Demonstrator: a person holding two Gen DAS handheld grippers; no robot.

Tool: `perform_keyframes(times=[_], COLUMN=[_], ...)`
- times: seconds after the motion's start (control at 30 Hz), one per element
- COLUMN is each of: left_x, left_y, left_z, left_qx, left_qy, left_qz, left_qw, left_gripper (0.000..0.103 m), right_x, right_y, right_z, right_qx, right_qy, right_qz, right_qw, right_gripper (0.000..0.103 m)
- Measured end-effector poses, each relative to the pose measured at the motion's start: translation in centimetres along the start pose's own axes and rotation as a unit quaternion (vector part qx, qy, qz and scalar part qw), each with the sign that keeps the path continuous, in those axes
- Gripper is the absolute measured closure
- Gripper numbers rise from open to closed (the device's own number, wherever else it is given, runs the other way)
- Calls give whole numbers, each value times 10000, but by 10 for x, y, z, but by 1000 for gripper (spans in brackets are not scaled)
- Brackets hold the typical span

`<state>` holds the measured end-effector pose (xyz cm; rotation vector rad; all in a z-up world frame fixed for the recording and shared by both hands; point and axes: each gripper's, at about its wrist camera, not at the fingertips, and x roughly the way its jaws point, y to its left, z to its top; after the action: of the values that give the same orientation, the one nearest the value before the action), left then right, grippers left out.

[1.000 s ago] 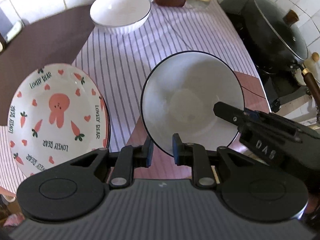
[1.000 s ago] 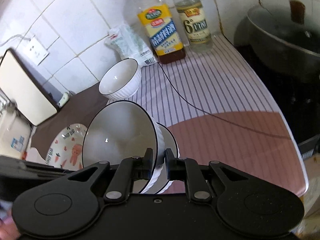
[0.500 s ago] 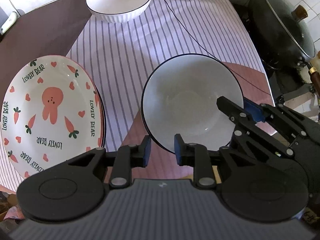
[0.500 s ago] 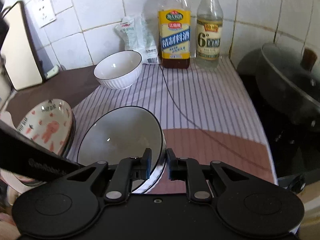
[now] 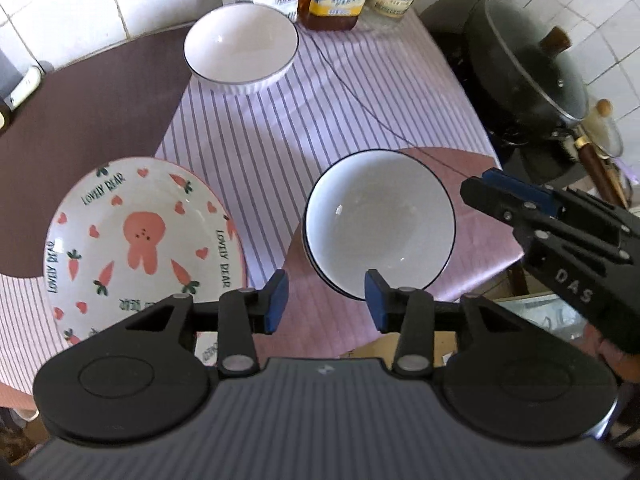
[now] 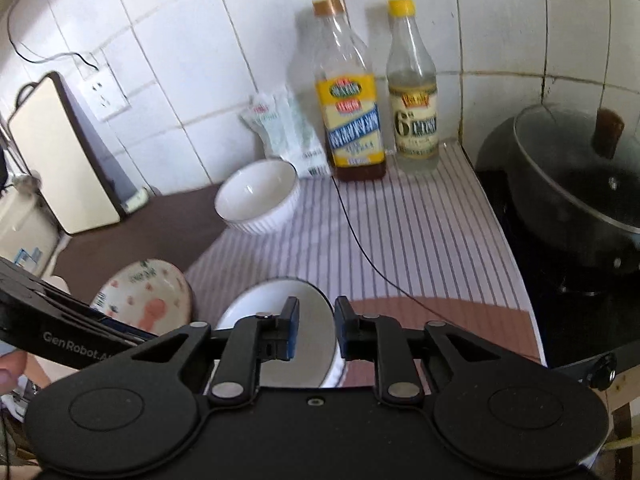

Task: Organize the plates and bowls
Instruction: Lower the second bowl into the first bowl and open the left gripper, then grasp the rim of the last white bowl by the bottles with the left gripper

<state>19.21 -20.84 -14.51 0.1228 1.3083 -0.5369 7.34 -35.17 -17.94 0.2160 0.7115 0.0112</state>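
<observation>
Two white bowls with dark rims sit nested (image 5: 380, 222) on the pink patch of the striped cloth; the stack also shows in the right wrist view (image 6: 280, 336). My left gripper (image 5: 322, 300) is open and empty just in front of the stack. My right gripper (image 6: 316, 330) is open and empty just above the stack's near rim; it shows in the left wrist view (image 5: 516, 196) to the right of the stack. A third white bowl (image 5: 242, 46) stands at the back. A rabbit-print plate (image 5: 140, 244) lies at the left on other plates.
Two bottles (image 6: 352, 96) and a white packet (image 6: 288, 128) stand against the tiled wall. A black lidded pot (image 5: 528, 64) sits on the stove at the right. A thin black cord (image 6: 360, 240) crosses the cloth. A dark brown mat (image 5: 80, 112) lies at the left.
Both grippers let go of the bowl, which now rests nested in the other bowl on the cloth. Both grippers opened and drew back toward me and upward.
</observation>
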Motion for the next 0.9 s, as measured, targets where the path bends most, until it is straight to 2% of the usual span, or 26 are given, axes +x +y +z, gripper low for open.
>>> perform_keyframes(times=[0.17,0.27,0.37,0.5,0.63,0.77,0.9], left_x=[-22,-33,-41,-48,-53,-51,-42], left_y=[17,30,43,58,71,89,105], left_z=[4,9,17,28,43,62,83], left_qx=[220,340,396,586,818,898,976], left_qy=[-116,-176,-212,-281,-342,-408,-412], left_qz=[99,191,174,196,215,179,372], left_qw=[9996,9991,9988,9977,9958,9950,9937], left_gripper=[62,62,59,53,48,43,43], right_x=[-14,-17,-18,-14,-1,18,43], right_y=[20,34,49,65,76,86,87], right_z=[12,18,22,28,37,47,58], right_qx=[-100,-177,-266,-308,-96,126,458], right_qy=[-7,14,48,53,82,220,449], right_qz=[259,272,265,266,359,253,464], right_qw=[9996,9995,9993,9992,9993,9994,9969], right_gripper=[68,64,60,49,40,36,36])
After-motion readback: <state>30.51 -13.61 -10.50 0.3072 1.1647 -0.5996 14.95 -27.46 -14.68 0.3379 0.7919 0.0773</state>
